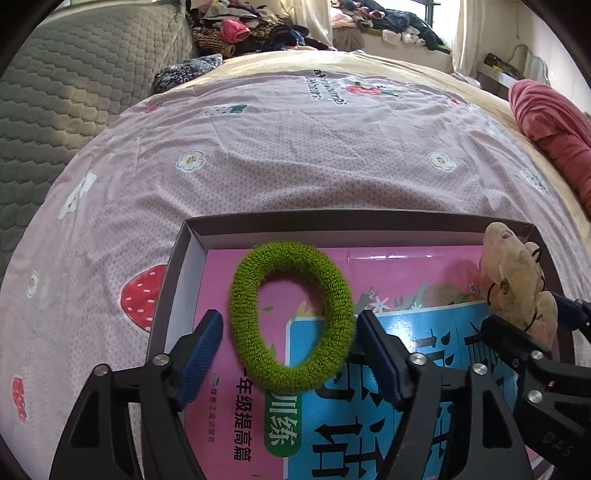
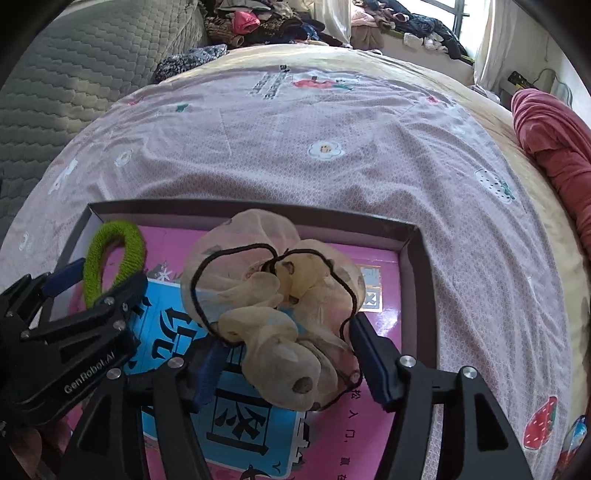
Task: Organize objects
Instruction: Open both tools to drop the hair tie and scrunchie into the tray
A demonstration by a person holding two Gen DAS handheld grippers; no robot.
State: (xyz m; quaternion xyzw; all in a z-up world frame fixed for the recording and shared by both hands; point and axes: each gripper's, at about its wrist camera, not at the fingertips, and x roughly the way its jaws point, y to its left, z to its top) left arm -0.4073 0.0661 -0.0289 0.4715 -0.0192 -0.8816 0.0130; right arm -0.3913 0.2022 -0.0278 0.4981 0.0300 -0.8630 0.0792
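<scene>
- Left wrist view: the left gripper hangs over a shallow dark-rimmed box set on a bed's pink strawberry-print sheet. Its blue-padded jaws stand wide apart, with a fuzzy green hair tie lying loose between them; neither pad presses on it.
- The green hair tie rests flat on a pink-and-blue book that fills the box floor, toward the box's left half.
- At the right edge of the same view, the right gripper reaches in, a cream chiffon scrunchie between its fingers near the box's right wall.
- Right wrist view: the right gripper is partly open, the cream chiffon scrunchie and its thin black elastic bunched between the jaws and lying on the book. Whether the pads grip the fabric cannot be told, as the scrunchie hides the left pad.
- To the left, the left gripper straddles the green hair tie in the box's far left corner.
- A red blanket lies at the bed's right side; heaped clothes line the far end.
</scene>
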